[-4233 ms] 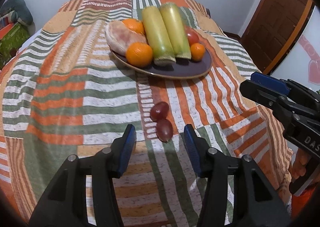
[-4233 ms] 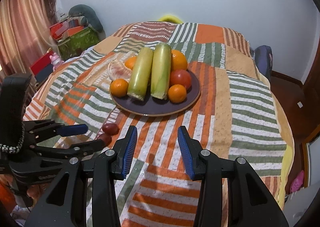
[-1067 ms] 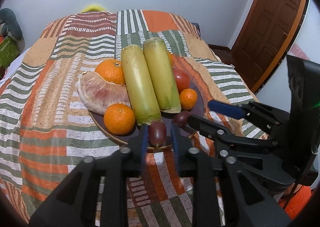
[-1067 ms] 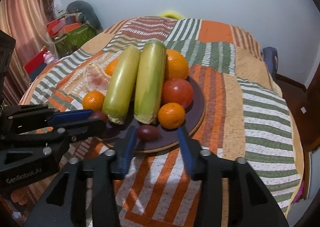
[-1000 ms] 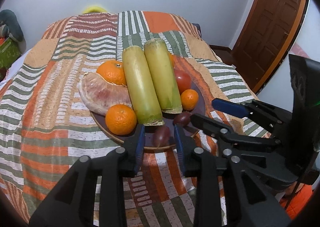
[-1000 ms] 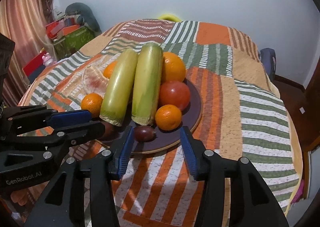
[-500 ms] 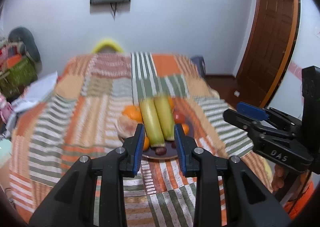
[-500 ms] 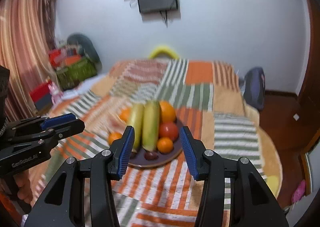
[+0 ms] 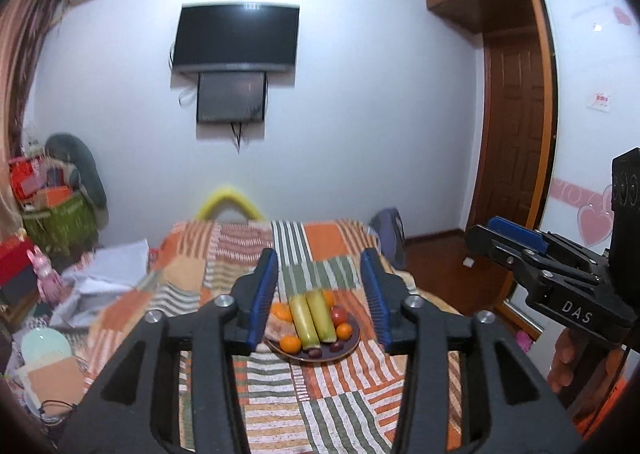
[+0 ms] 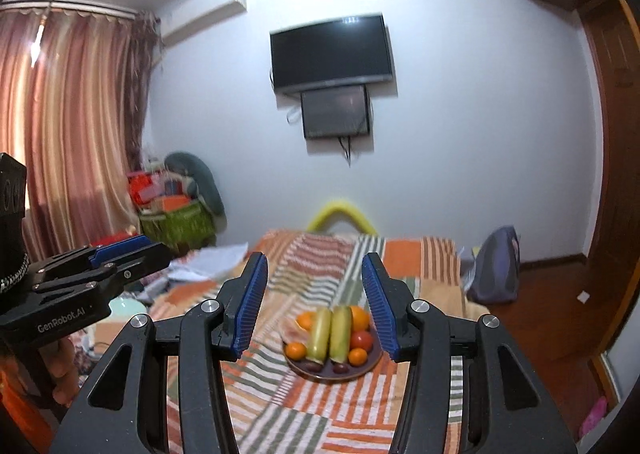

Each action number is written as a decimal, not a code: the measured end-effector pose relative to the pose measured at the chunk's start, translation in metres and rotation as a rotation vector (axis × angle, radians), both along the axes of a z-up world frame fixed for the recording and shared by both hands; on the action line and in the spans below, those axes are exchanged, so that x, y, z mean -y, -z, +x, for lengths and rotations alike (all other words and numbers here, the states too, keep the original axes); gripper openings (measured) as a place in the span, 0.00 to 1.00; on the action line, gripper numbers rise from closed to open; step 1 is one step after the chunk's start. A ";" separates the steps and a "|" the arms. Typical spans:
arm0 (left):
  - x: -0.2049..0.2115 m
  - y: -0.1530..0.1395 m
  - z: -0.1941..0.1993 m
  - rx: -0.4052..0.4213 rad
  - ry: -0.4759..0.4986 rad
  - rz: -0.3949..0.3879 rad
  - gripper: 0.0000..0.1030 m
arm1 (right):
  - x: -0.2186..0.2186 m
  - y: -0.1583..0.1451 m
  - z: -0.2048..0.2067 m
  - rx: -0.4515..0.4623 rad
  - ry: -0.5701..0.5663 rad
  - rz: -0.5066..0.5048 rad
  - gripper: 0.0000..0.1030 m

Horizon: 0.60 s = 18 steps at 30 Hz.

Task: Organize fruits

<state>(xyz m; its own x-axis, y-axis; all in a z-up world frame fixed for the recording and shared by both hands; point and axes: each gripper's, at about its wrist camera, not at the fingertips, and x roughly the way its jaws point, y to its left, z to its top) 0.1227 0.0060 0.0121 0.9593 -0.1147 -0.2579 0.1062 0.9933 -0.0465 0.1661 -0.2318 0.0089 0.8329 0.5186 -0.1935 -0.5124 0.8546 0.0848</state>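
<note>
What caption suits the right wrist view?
Empty right gripper, jaws opening, above a striped bed bearing a plate of fruit.

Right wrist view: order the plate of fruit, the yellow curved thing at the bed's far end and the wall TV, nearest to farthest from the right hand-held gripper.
1. Plate of fruit, on the striped bedspread, just ahead, seen between the open jaws of the right hand-held gripper.
2. Yellow curved thing, at the bed's far end.
3. Wall TV, high on the far wall.

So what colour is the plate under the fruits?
Dark purple-brown plate; the right wrist view shows it best.
</note>
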 end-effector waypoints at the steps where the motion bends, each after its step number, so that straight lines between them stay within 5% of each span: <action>1: 0.001 -0.004 -0.010 0.019 -0.002 0.006 0.45 | 0.001 -0.002 -0.005 0.011 0.002 0.007 0.47; 9: 0.003 -0.012 -0.047 0.079 -0.033 0.001 0.82 | 0.001 -0.005 -0.030 0.075 0.050 0.022 0.80; 15: 0.006 -0.007 -0.052 0.083 -0.054 0.003 0.93 | 0.003 -0.005 -0.038 0.096 0.089 0.021 0.99; 18: 0.008 -0.005 -0.053 0.082 -0.063 0.008 0.96 | 0.004 -0.005 -0.043 0.105 0.107 0.023 1.00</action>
<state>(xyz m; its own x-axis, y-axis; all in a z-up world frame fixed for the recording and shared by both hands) 0.0694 -0.0016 0.0175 0.9825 -0.0520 -0.1789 0.0471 0.9984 -0.0318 0.1236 -0.2357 0.0141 0.8985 0.4294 -0.0916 -0.4258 0.9031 0.0561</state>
